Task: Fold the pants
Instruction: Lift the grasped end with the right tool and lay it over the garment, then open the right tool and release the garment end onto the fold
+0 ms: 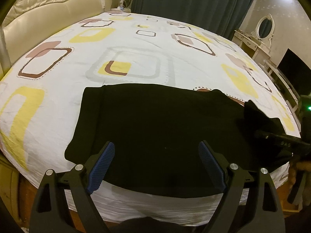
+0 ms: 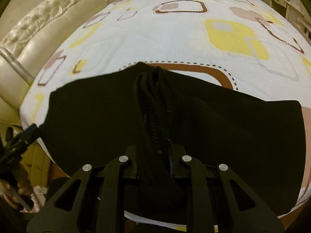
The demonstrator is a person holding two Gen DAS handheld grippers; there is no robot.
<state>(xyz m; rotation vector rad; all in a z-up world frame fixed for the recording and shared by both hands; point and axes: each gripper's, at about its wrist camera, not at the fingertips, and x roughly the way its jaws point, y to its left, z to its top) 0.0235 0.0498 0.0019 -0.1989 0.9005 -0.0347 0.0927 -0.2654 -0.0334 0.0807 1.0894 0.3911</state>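
Observation:
Black pants (image 1: 155,120) lie spread on the bed near its front edge. My left gripper (image 1: 156,151) hovers over their near part, open wide, with nothing between its blue ribbed pads (image 1: 103,165). At the right of that view my right gripper (image 1: 260,132) holds up a bunched end of the pants. In the right wrist view the right gripper (image 2: 153,136) is shut on a thick gathered fold of the black pants (image 2: 233,136), which drapes from the jaws across the bed. The left gripper (image 2: 31,130) shows at the far left edge.
The bed sheet (image 1: 136,48) is white with yellow, brown and grey squares. A cream tufted headboard (image 1: 48,5) stands at the left. Dark curtains (image 1: 194,0), a white dressing table (image 1: 252,42) and a dark screen (image 1: 293,71) stand beyond the bed on the right.

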